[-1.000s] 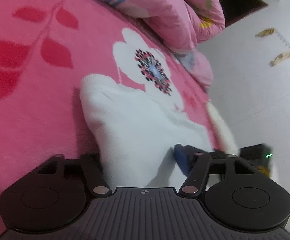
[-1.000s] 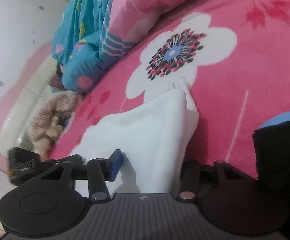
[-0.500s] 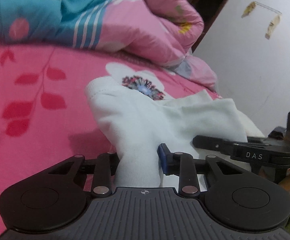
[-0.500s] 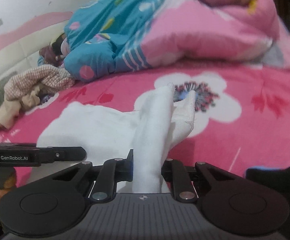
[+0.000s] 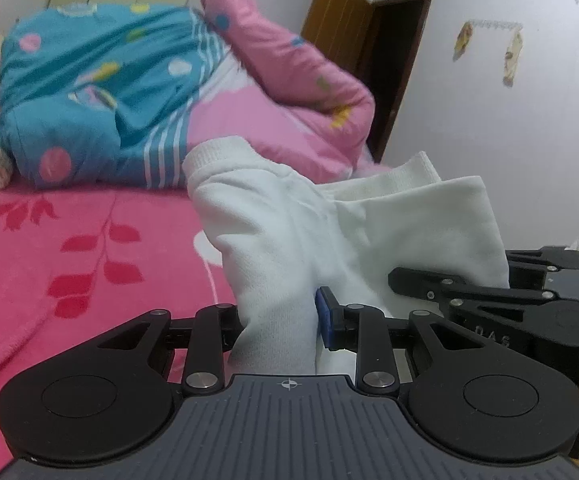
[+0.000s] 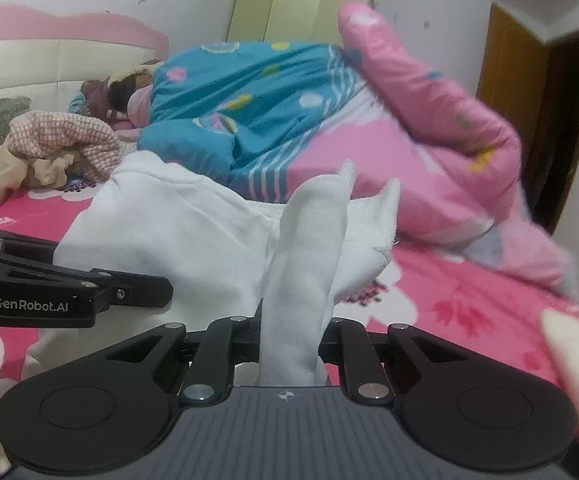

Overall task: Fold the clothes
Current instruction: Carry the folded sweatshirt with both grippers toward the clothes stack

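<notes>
A home bedroom: bed (image 6: 469,300), quilt (image 6: 249,92), padded headboard (image 6: 49,52).

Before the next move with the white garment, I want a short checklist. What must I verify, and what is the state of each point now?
1. Left tongs grip the white garment: ok, cloth pinched.
2. Right tongs grip it too: ok, cloth bunched between the fingers.
3. Garment lifted off the pink blanket: cannot tell, its lower part is hidden.
4. Cloth spread flat between the two grips: not ok, it hangs in folds.
5. Bare blanket ahead for laying it down: ok.
6. Quilt pile apart from the garment: ok.
</notes>
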A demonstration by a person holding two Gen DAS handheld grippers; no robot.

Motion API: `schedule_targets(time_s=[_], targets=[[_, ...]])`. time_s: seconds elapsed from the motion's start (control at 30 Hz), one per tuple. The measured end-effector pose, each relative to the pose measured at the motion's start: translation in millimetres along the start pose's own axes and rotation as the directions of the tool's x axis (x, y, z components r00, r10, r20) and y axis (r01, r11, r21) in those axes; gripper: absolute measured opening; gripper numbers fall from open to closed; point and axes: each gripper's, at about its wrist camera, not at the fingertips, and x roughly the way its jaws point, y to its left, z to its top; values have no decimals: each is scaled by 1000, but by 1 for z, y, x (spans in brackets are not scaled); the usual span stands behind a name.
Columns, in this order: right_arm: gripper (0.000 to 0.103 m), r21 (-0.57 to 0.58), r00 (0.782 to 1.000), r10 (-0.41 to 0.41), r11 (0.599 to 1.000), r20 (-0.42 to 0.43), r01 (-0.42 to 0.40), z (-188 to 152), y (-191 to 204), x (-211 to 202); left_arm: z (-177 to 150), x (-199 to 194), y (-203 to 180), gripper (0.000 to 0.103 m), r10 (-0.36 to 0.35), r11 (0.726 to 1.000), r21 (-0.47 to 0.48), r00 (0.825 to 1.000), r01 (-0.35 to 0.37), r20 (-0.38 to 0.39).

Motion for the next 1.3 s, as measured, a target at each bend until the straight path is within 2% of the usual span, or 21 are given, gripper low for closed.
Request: schedule_targets(time_s=[0.23, 0.37, 0.7, 0.83, 1.03, 1.3], targets=[[16, -6, 995, -62, 998, 75, 62, -3, 11, -30, -1, -24, -7, 27, -26, 1000, -8, 997, 26, 76], [15, -6, 990, -88, 996, 107, 89, -4, 13, -45, -3, -39, -20, 24, -33, 998, 51, 993, 28, 115], [15, -44, 968, -149, 986, 203, 161, -9, 23, -87, 1, -70, -40, 21, -80, 994, 89, 981, 64, 178], [15, -32, 958, -158, 985, 238, 170, -7, 18, -104, 12, -83, -50, 20, -121, 990, 97, 976, 105, 182], [15, -1, 938, -172, 984, 300, 180, 9, -4, -135, 37, -98, -72, 19, -215, 973, 138, 950, 187, 227], [15, -24, 896, -252, 960, 366, 280, 33, -42, -178, 69, -90, -113, 19, -361, 930, 172, 901, 326, 241]])
